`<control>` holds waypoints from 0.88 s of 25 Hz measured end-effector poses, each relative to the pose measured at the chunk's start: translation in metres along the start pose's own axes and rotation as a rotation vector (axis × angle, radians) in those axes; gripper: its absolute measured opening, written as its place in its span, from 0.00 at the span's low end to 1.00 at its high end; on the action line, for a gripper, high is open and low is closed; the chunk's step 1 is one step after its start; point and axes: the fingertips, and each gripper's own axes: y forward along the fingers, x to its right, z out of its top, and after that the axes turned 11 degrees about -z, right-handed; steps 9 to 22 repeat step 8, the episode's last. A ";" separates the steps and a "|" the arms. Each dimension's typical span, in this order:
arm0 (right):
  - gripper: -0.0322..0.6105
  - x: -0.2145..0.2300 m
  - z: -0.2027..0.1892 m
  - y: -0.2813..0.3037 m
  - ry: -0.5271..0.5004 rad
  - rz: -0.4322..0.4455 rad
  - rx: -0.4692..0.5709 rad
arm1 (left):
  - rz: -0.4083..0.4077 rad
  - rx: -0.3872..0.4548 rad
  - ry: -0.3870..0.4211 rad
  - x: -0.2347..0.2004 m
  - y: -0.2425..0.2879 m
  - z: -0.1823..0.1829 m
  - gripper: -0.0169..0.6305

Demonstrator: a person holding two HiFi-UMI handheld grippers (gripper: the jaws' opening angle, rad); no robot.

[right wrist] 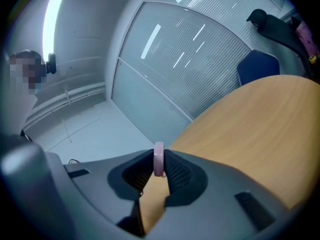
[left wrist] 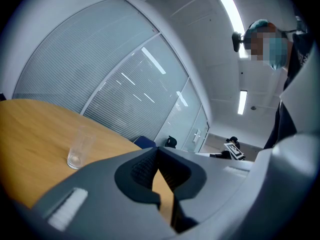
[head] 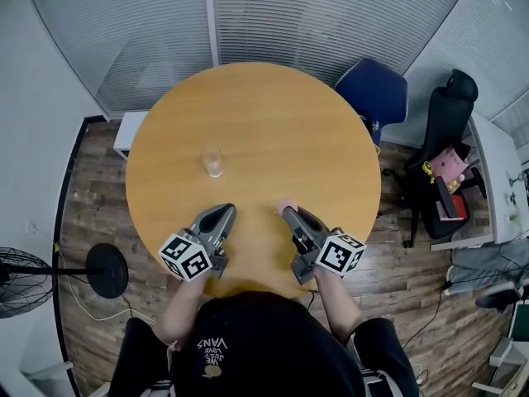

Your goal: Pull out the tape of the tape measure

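Observation:
A small, flat pink tape measure (right wrist: pixel 158 158) stands edge-on between the pads of my right gripper (right wrist: pixel 158 167), which is shut on it. From the head view the same pink tape measure (head: pixel 284 206) shows at the tip of the right gripper (head: pixel 288 213), over the near part of the round wooden table (head: pixel 273 114). No pulled-out tape is visible. My left gripper (head: pixel 225 212) rests a little to the left of it, jaws shut with nothing between them, tips together (left wrist: pixel 157 151).
An empty clear glass (head: pixel 214 162) stands on the table beyond the left gripper, the same glass (left wrist: pixel 80 149) to its left in the left gripper view. A blue chair (head: pixel 376 89) and a black office chair (head: pixel 450 139) are at the right. A fan (head: pixel 21 281) stands at the left.

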 end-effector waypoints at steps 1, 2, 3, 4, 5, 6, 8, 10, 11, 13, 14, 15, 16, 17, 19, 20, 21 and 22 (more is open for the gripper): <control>0.17 0.000 0.001 0.001 0.000 -0.002 0.001 | -0.001 0.001 -0.001 -0.001 0.000 0.000 0.04; 0.17 0.001 0.001 0.001 0.001 -0.003 0.002 | -0.001 0.002 -0.003 -0.002 0.001 0.000 0.04; 0.17 0.002 0.001 0.002 0.002 -0.005 0.003 | -0.002 0.003 -0.004 -0.003 0.001 0.000 0.04; 0.17 0.003 0.002 0.002 0.003 -0.006 0.003 | -0.004 0.003 -0.004 -0.003 0.003 0.000 0.04; 0.17 0.004 0.002 0.002 0.005 -0.007 0.003 | -0.006 0.003 -0.005 -0.003 0.004 0.000 0.04; 0.17 0.004 0.003 0.002 0.006 -0.007 0.004 | -0.007 0.003 -0.005 -0.003 0.005 0.000 0.04; 0.17 0.005 0.003 0.002 0.010 -0.004 0.005 | -0.011 0.002 -0.004 -0.002 0.007 -0.001 0.04; 0.17 0.005 0.003 0.002 0.010 -0.004 0.005 | -0.011 0.002 -0.004 -0.002 0.007 -0.001 0.04; 0.17 0.005 0.003 0.002 0.010 -0.004 0.005 | -0.011 0.002 -0.004 -0.002 0.007 -0.001 0.04; 0.17 0.005 0.003 0.002 0.010 -0.004 0.005 | -0.011 0.002 -0.004 -0.002 0.007 -0.001 0.04; 0.17 0.005 0.003 0.002 0.010 -0.004 0.005 | -0.011 0.002 -0.004 -0.002 0.007 -0.001 0.04; 0.17 0.005 0.003 0.002 0.010 -0.004 0.005 | -0.011 0.002 -0.004 -0.002 0.007 -0.001 0.04; 0.17 0.005 0.003 0.002 0.010 -0.004 0.005 | -0.011 0.002 -0.004 -0.002 0.007 -0.001 0.04; 0.17 0.005 0.003 0.002 0.010 -0.004 0.005 | -0.011 0.002 -0.004 -0.002 0.007 -0.001 0.04; 0.17 0.005 0.003 0.002 0.010 -0.004 0.005 | -0.011 0.002 -0.004 -0.002 0.007 -0.001 0.04; 0.17 0.005 0.003 0.002 0.010 -0.004 0.005 | -0.011 0.002 -0.004 -0.002 0.007 -0.001 0.04; 0.17 0.005 0.003 0.002 0.010 -0.004 0.005 | -0.011 0.002 -0.004 -0.002 0.007 -0.001 0.04; 0.17 0.005 0.003 0.002 0.010 -0.004 0.005 | -0.011 0.002 -0.004 -0.002 0.007 -0.001 0.04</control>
